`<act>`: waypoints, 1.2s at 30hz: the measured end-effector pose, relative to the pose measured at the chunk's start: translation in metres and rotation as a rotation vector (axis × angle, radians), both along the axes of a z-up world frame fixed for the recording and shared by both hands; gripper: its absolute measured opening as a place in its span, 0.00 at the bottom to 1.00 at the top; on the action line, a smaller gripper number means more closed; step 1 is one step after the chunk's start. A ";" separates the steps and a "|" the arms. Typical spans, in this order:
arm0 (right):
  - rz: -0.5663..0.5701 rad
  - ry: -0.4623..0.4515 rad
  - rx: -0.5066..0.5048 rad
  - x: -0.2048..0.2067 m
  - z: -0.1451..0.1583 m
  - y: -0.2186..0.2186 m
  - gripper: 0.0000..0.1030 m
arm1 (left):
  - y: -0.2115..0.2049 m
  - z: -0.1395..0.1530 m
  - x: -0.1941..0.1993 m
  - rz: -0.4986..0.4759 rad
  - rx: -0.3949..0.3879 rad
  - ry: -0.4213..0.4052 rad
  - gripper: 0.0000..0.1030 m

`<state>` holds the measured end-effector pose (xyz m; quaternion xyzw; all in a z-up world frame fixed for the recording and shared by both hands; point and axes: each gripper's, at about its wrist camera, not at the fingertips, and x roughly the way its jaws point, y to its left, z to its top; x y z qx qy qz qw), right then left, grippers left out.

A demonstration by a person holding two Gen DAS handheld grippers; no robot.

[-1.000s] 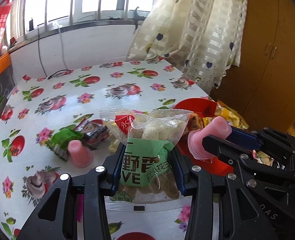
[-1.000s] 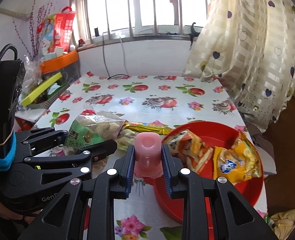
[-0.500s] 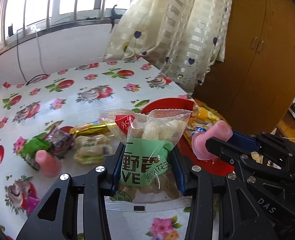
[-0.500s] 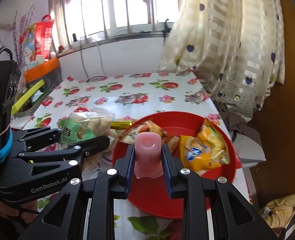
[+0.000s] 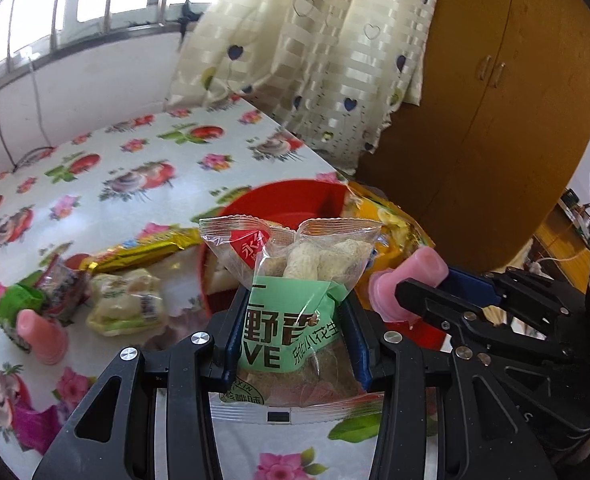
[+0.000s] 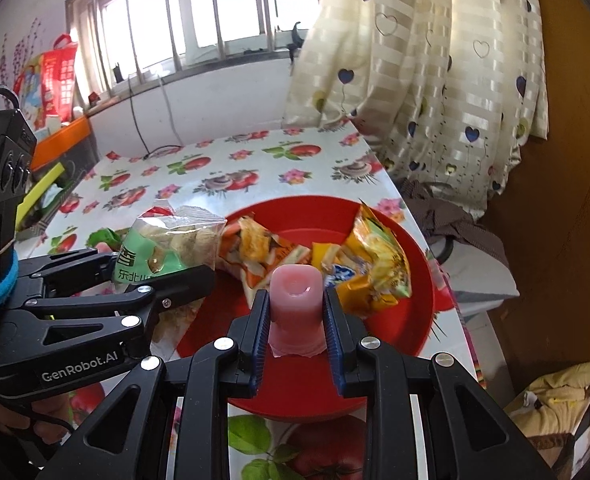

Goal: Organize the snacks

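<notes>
Both grippers have swung rightward over the last second, from above the loose snacks on the floral tablecloth [image 5: 143,168] to above the red bowl [image 6: 395,320], which suggests that each held item is about to be released there. The left gripper [image 5: 295,332] is clamped on a clear-and-green bag of peanuts [image 5: 295,280], held upright at the bowl's near-left rim; the right gripper [image 6: 297,316] is clamped on a pink jelly cup [image 6: 296,292], poised over the bowl's near side. Two packets already lie in the bowl: an orange crab-stick pack [image 6: 259,252] and a yellow-orange pack [image 6: 375,264]. Left on the cloth, as seen from the left wrist view: one gold-wrapped bar [image 5: 143,250], one pale packet [image 5: 125,306], one dark-wrapped packet [image 5: 61,286], one green packet [image 5: 15,304], and one more pink jelly cup [image 5: 43,336], making two jelly cups in all. Five items thus appear still to be moved.
</notes>
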<state>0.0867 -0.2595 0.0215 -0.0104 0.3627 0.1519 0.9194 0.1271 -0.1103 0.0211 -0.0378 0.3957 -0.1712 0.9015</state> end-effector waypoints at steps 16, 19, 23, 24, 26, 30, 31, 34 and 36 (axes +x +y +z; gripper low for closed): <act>-0.100 0.060 -0.026 0.024 -0.024 -0.030 0.22 | -0.031 -0.009 0.018 -0.120 -0.028 0.034 0.43; -0.112 0.067 -0.031 0.030 -0.027 -0.034 0.22 | -0.034 -0.014 0.021 -0.134 -0.030 0.048 0.43; -0.114 0.064 -0.038 0.038 -0.028 -0.036 0.22 | -0.037 -0.024 0.029 -0.139 -0.025 0.076 0.43; -0.113 0.064 -0.038 0.041 -0.029 -0.036 0.22 | -0.037 -0.028 0.032 -0.141 -0.022 0.084 0.43; -0.115 0.061 -0.040 0.044 -0.028 -0.037 0.22 | -0.038 -0.032 0.036 -0.137 -0.014 0.094 0.43; -0.123 0.062 -0.039 0.054 -0.030 -0.040 0.22 | -0.040 -0.038 0.047 -0.130 -0.003 0.094 0.43; -0.125 0.065 -0.038 0.056 -0.030 -0.042 0.22 | -0.041 -0.039 0.049 -0.132 -0.002 0.095 0.43; -0.121 0.078 -0.028 0.058 -0.031 -0.044 0.23 | -0.046 -0.041 0.054 -0.140 0.009 0.094 0.43; -0.120 0.076 -0.019 0.056 -0.029 -0.046 0.23 | -0.050 -0.041 0.055 -0.144 0.016 0.089 0.43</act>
